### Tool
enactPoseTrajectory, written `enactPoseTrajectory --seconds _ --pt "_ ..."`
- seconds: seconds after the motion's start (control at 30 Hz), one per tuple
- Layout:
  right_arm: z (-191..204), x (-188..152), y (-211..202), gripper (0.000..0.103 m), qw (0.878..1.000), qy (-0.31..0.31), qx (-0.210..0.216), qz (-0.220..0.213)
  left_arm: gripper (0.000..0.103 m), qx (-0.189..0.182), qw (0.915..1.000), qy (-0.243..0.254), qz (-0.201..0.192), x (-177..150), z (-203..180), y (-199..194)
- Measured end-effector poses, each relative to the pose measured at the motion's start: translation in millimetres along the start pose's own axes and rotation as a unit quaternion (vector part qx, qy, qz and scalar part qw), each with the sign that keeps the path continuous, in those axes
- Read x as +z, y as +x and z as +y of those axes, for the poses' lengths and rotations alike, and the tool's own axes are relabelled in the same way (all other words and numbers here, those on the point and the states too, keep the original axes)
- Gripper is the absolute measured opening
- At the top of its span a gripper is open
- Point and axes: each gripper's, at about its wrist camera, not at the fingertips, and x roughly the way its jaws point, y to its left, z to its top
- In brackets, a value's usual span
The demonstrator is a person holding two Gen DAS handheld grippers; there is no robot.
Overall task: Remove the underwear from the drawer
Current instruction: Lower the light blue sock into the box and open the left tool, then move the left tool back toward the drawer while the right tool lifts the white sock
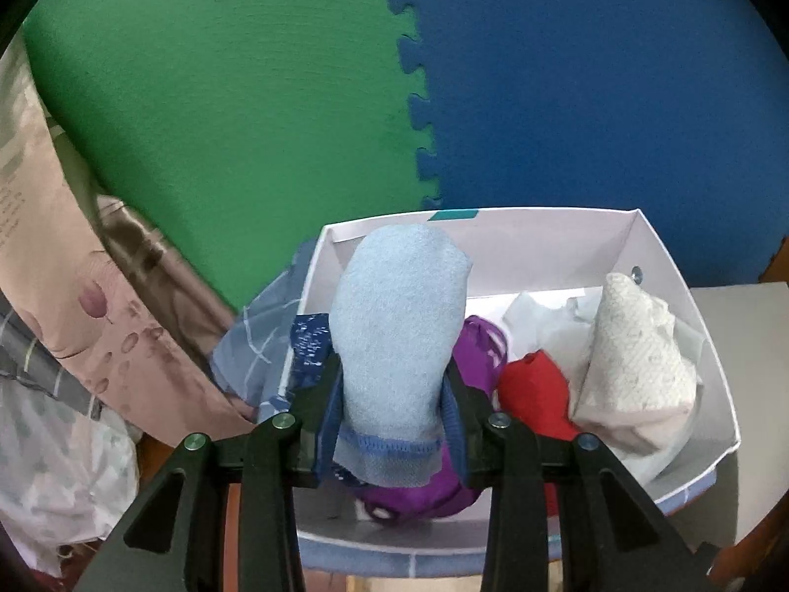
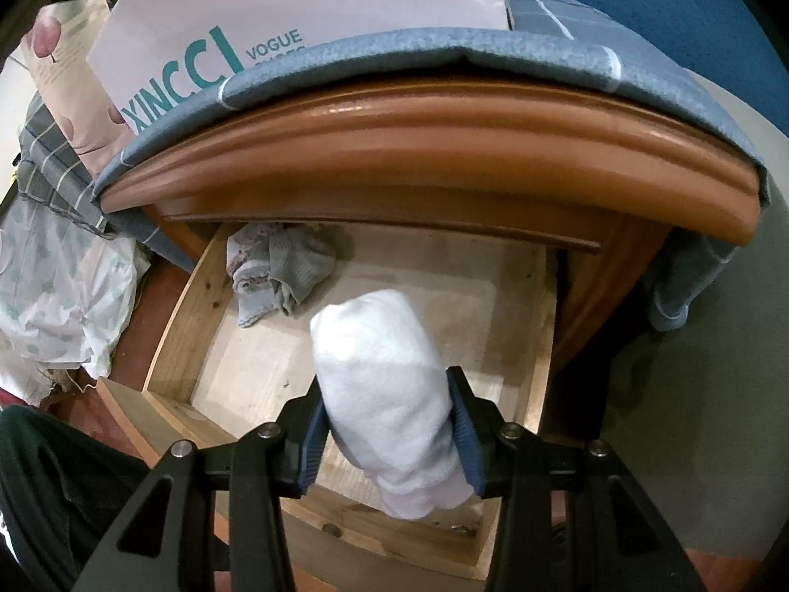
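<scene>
Left gripper (image 1: 394,394) clamps rolled light-blue underwear (image 1: 399,325), held over white box (image 1: 710,345) on blue cloth. Box holds purple piece (image 1: 481,355), red piece (image 1: 535,389), speckled white piece (image 1: 636,370). Green and blue foam mat (image 1: 345,98) behind box.

Right gripper (image 2: 389,424) clamps rolled white underwear (image 2: 379,375), held above open wooden drawer (image 2: 537,345). Grey-patterned bundle (image 2: 281,271) lies in drawer's back left corner. Blue cloth (image 2: 444,49) covers nightstand top.
</scene>
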Motion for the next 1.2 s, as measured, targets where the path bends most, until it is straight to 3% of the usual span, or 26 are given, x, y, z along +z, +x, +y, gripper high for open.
enactPoseTrajectory --seconds 0.17,0.3,0.53,0.67,0.8,0.97,1.2 --pt "-0.2 1.1 3.8 0.045 1.000 0.001 -0.001 0.005 0.033 -0.039 0.9991 0.017 -0.004 11.4 -30.8 -5.7" --pt "-0.9 0.8 3.4 0.045 1.000 0.002 -0.002 0.004 0.033 -0.063 0.9973 0.035 0.016 7.6 -57.8 2.1" --pt "-4.2 0.7 1.4 0.045 1.000 0.007 -0.001 0.001 0.034 -0.054 0.9949 0.044 0.073 -16.6 -73.0 41.6" --pt "-6.3 1.9 2.3 0.045 1.000 0.008 -0.003 0.001 0.041 -0.049 0.9959 0.047 0.061 -19.0 -71.8 39.9" --pt "-5.4 2.0 3.7 0.045 1.000 0.006 -0.007 0.002 0.074 -0.060 0.9962 0.047 0.042 -17.9 -71.7 30.5" --pt "-5.2 1.4 5.8 0.045 1.000 0.005 -0.013 0.005 0.082 -0.056 0.9954 0.078 0.010 -16.9 -78.9 11.4" --pt "-5.8 0.2 10.3 0.045 1.000 0.005 -0.017 0.009 0.091 -0.084 0.9940 0.064 -0.028 -21.3 -71.8 -30.4"
